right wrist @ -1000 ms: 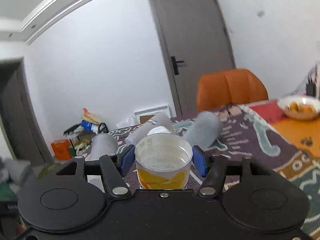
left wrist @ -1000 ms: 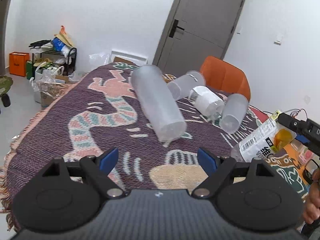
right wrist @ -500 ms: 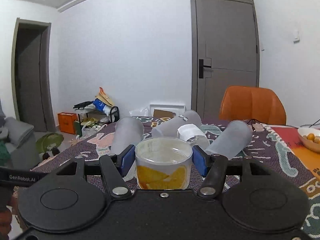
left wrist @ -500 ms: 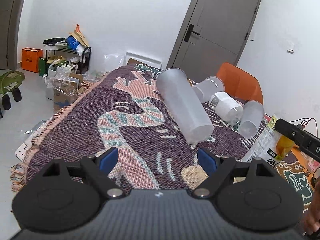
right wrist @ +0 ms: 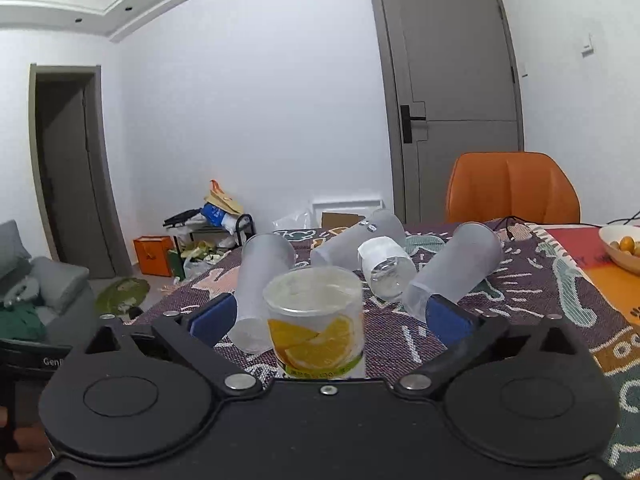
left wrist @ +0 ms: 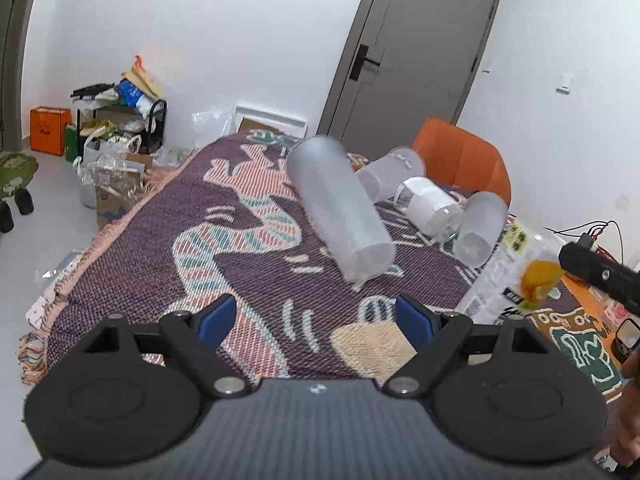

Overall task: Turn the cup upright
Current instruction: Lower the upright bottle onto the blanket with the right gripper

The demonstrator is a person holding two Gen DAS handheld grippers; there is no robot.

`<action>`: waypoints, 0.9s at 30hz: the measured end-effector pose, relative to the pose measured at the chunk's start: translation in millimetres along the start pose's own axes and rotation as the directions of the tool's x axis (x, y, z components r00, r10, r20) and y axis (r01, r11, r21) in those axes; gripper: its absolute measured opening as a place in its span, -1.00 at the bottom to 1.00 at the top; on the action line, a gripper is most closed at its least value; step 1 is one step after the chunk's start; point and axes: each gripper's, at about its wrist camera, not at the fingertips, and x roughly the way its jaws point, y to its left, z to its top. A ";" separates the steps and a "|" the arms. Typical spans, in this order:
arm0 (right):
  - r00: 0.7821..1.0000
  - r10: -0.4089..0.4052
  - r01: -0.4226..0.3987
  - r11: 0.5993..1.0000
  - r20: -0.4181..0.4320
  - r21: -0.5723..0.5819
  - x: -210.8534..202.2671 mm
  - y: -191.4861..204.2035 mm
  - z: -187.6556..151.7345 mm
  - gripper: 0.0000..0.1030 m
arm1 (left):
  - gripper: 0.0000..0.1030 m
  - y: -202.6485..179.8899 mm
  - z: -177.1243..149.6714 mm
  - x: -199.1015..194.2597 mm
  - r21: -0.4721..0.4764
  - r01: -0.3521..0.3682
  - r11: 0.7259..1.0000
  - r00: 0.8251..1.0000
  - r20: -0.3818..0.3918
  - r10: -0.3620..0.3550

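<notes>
A clear cup with an orange-slice print (right wrist: 316, 320) stands upright on the patterned cloth, between the fingers of my right gripper (right wrist: 328, 318). The gripper is open and its blue pads stand apart from the cup. The same cup shows in the left wrist view (left wrist: 516, 276) at the right, beside the right gripper's black body. My left gripper (left wrist: 316, 318) is open and empty above the cloth. A tall frosted cup (left wrist: 340, 212) lies on its side ahead of it.
Three more cups lie on their sides further back: a frosted one (right wrist: 360, 240), a white-labelled clear one (right wrist: 386, 266) and a frosted one (right wrist: 456, 268). An orange chair (right wrist: 512, 188) stands behind the table. A bowl of fruit (right wrist: 622, 246) sits at the far right.
My right gripper has opened and let go of the orange-print cup, which now stands on the cloth. The left gripper stayed open and shifted its view slightly.
</notes>
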 end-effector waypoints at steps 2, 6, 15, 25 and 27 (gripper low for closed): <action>1.000 0.002 -0.002 1.000 0.007 0.010 -7.3 -5.7 -1.4 1.00 | 0.79 -6.6 0.7 -6.8 0.012 0.008 1.000 1.000 0.019 -0.008; 1.000 -0.008 0.008 0.999 0.006 0.035 -18.8 -19.1 -5.5 1.00 | 0.85 -23.3 0.0 -18.7 0.055 0.020 0.998 0.999 0.049 -0.023; 0.999 -0.001 0.004 0.998 -0.037 0.071 -48.6 -37.8 -11.1 1.00 | 0.87 -50.1 -7.7 -34.0 0.119 0.036 0.992 0.999 0.036 -0.040; 0.997 0.015 -0.014 1.000 -0.074 0.012 -73.3 -43.0 -18.3 1.00 | 0.88 -60.1 -17.1 -53.6 0.184 0.063 0.981 0.997 0.031 -0.070; 0.994 0.027 -0.027 1.000 -0.104 0.008 -72.9 -43.5 -19.8 1.00 | 0.87 -60.9 -18.2 -54.2 0.195 0.060 0.979 0.998 0.012 -0.064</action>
